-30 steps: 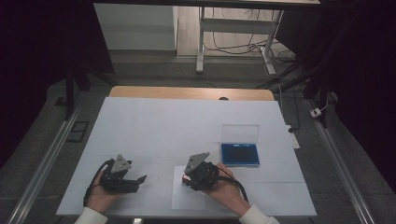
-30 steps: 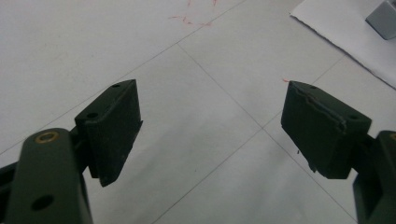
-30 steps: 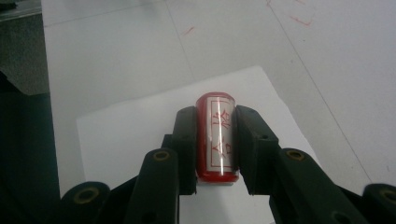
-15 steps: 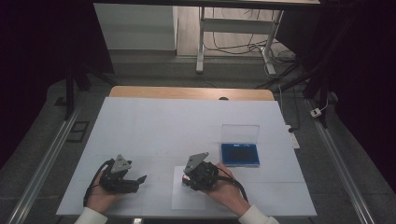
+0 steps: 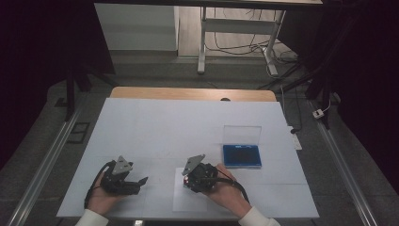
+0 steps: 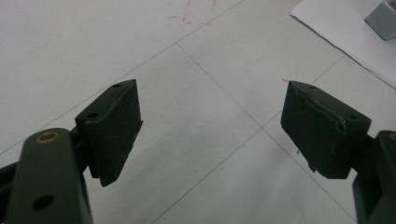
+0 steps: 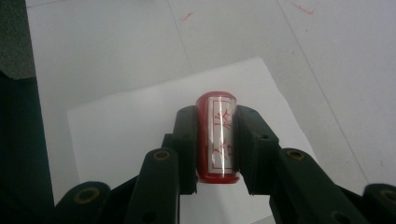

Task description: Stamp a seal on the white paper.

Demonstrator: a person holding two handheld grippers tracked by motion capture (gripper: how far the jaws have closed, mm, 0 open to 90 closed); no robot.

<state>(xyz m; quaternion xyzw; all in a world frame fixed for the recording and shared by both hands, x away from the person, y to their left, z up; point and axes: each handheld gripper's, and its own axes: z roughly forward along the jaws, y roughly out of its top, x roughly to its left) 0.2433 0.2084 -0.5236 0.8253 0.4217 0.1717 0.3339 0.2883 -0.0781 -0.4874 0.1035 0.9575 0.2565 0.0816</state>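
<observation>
- Nearest me, my right gripper [image 5: 189, 180] sat low over the front edge of the tabletop [image 5: 155, 127], held in my right hand [image 5: 228, 193].
- In the right gripper view its jaws were clenched on a small red stamp [image 7: 217, 137], one pad pressing each long side, the pale face with red characters turned up toward the camera.
- The stamp hung over a sheet of white paper [image 7: 140, 126] that lay flat on the tabletop near its front edge; I could not tell whether the stamp's end touched the sheet.
- My left gripper [image 5: 136, 181] rested to the left of the paper, apart from it, in my left hand [image 5: 101, 200], jaws pointing toward the right gripper.
- In the left gripper view its jaws stood released and wide apart, with nothing between them but bare white tabletop marked by thin seams and a few faint red smudges.
- The corner of the paper showed at the upper right of that view, with the edge of a grey plate [image 6: 383, 18] above it.
- Farther back and to the right of the paper lay a blue ink-pad case [image 5: 242, 155], its clear lid [image 5: 242, 135] standing upright behind it.
- Beyond the white cover, a strip of bare wood [image 5: 188, 93] ran along the far edge.
</observation>
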